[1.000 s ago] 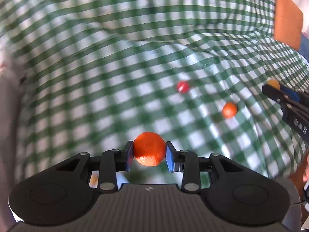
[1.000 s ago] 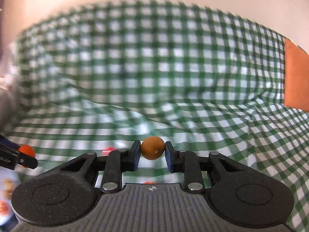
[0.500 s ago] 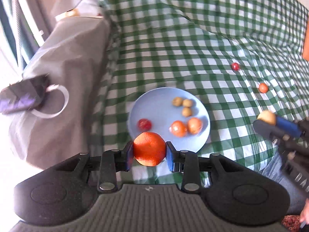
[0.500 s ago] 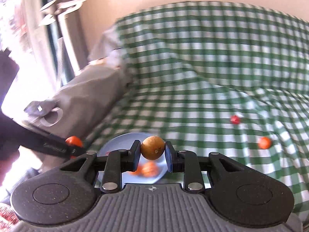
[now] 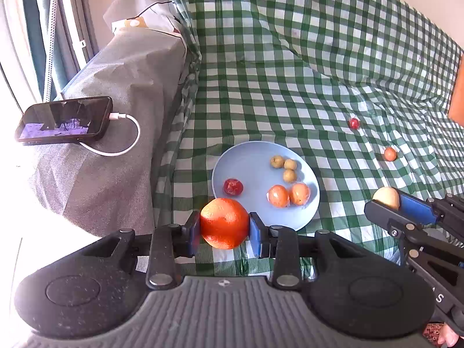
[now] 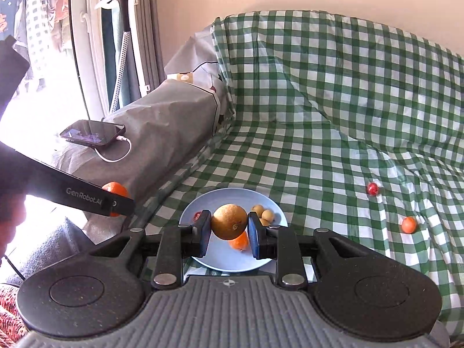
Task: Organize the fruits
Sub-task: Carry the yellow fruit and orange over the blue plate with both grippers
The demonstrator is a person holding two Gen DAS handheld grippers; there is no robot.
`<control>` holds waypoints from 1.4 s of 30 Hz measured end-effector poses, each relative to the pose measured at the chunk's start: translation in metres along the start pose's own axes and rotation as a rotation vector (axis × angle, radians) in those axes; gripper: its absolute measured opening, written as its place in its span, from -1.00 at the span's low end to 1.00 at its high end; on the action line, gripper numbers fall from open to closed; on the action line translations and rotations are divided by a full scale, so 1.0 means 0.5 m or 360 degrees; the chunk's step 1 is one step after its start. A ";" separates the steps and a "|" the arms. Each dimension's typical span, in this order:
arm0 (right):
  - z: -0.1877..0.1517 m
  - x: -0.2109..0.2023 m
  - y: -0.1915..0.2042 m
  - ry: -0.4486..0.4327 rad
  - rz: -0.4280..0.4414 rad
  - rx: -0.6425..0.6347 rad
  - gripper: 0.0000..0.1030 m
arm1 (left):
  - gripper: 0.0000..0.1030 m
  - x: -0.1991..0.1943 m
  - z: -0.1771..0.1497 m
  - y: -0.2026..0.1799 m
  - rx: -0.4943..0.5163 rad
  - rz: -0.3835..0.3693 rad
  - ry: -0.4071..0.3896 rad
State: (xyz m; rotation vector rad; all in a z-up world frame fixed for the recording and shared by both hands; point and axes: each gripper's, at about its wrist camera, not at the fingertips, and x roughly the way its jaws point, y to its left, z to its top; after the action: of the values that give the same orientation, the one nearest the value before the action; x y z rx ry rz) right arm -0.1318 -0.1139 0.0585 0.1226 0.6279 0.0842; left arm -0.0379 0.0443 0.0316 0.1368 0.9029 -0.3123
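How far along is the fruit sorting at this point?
Done: six fruits lie on the plate. In hand: the left claw grips an orange, the right claw a brown fruit, both near the plate. Left: a red fruit and a small orange one on the cloth.

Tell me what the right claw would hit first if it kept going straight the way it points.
Probably the blue plate, which lies just beyond the brown fruit that the right claw holds; depth is unclear.
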 end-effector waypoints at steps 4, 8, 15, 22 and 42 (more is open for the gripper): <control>-0.003 0.000 0.004 0.0000 -0.0007 -0.0013 -0.45 | -0.26 0.001 0.001 0.000 -0.0002 -0.0006 -0.0004; -0.005 0.001 0.004 0.0007 -0.0011 -0.0009 -0.45 | -0.26 0.001 0.002 0.000 -0.0002 -0.0003 -0.0004; -0.009 0.010 -0.003 0.0034 -0.0010 -0.0006 -0.45 | -0.26 0.011 0.012 0.000 -0.0002 0.0008 -0.0011; -0.011 0.021 -0.006 0.0058 -0.0010 -0.0027 -0.45 | -0.26 0.025 0.027 0.001 -0.0015 -0.0002 -0.0013; 0.001 0.148 -0.035 0.0176 -0.0026 -0.0031 -0.46 | -0.26 0.143 0.102 -0.001 0.0016 0.0012 0.0047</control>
State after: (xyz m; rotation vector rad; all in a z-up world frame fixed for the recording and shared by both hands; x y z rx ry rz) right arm -0.0713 -0.1226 0.0134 0.0946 0.7382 0.0819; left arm 0.0415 0.0164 0.0066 0.1545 0.9298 -0.3088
